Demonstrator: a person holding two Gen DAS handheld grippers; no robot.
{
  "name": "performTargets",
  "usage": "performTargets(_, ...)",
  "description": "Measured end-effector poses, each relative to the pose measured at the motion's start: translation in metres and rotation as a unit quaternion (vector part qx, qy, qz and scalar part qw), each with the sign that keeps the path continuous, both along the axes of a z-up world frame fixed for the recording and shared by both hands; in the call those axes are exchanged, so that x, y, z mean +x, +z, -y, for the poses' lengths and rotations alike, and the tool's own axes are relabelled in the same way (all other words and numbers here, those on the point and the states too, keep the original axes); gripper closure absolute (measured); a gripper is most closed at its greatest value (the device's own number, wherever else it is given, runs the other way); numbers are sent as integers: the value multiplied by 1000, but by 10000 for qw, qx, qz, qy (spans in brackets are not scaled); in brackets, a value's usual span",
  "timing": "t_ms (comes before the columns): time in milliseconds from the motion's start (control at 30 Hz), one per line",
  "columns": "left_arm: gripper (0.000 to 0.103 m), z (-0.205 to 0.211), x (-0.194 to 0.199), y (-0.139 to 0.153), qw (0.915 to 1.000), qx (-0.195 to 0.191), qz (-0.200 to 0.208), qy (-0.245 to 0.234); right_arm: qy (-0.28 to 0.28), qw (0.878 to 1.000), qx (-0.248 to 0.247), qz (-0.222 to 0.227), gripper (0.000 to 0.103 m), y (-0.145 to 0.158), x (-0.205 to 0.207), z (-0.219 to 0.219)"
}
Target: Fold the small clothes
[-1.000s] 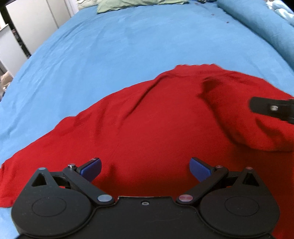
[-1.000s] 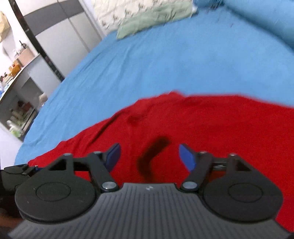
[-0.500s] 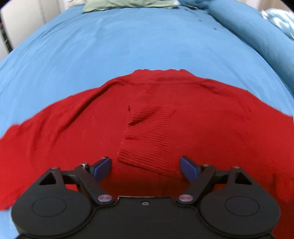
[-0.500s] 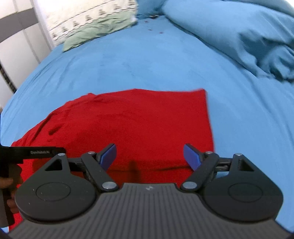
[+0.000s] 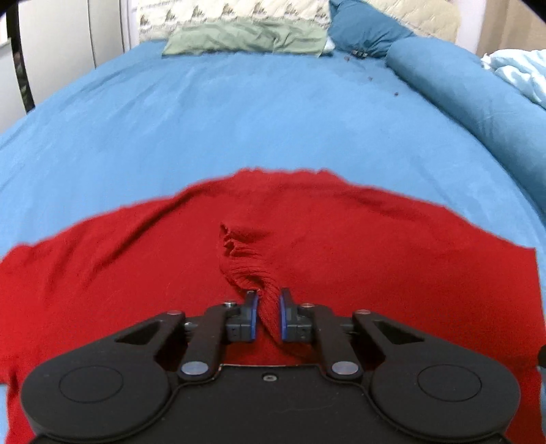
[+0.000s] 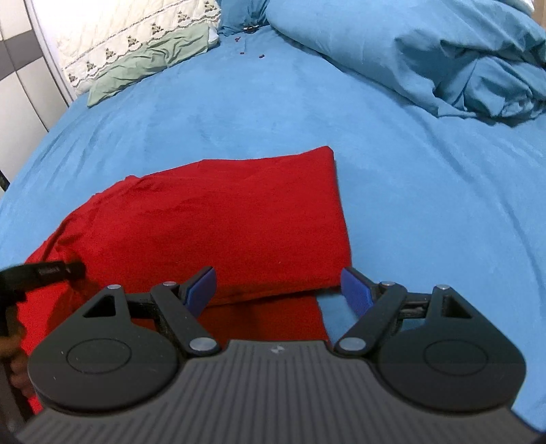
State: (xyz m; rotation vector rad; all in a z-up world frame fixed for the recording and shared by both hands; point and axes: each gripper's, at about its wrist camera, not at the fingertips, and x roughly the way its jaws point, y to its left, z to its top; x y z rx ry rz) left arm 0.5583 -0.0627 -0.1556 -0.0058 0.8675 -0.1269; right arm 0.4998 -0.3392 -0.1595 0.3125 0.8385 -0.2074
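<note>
A red knit garment (image 5: 375,246) lies spread on the blue bed sheet (image 5: 239,119). My left gripper (image 5: 267,316) is shut on a ribbed red cuff (image 5: 252,269) that lies bunched on the middle of the garment. In the right wrist view the garment (image 6: 221,211) shows a folded layer with a straight right edge. My right gripper (image 6: 279,290) is open and empty, low over the garment's near right corner. The left gripper's tip (image 6: 58,269) shows at the left edge of the right wrist view.
A green cloth (image 5: 245,39) and a patterned pillow (image 5: 239,13) lie at the head of the bed. A rolled blue duvet (image 6: 426,58) runs along the right side. White cupboard doors (image 5: 61,51) stand to the left.
My left gripper has closed on the ribbed cuff, which now bunches between the pads. My right gripper has dropped closer to the garment's right corner and stays open.
</note>
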Motion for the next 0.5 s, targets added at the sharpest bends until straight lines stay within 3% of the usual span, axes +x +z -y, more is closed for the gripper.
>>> performTargets(100,91,-9,-4,27,9992,-32,375,108,107,9998,-137,-14,7,4,1,-1)
performTargets(267,90,-47,-24,60,9923,541,951,582,345,9989,-311,-73,7,4,5,-4)
performTargets(400,90,-78,-32,40,9887,832,806,952,448,9985,-278,-171,7,-3,7,-6)
performTargets(500,90,-92,-30,15,9894,695,616,1113,561,9974,-334,-315,7,-12,11,-9)
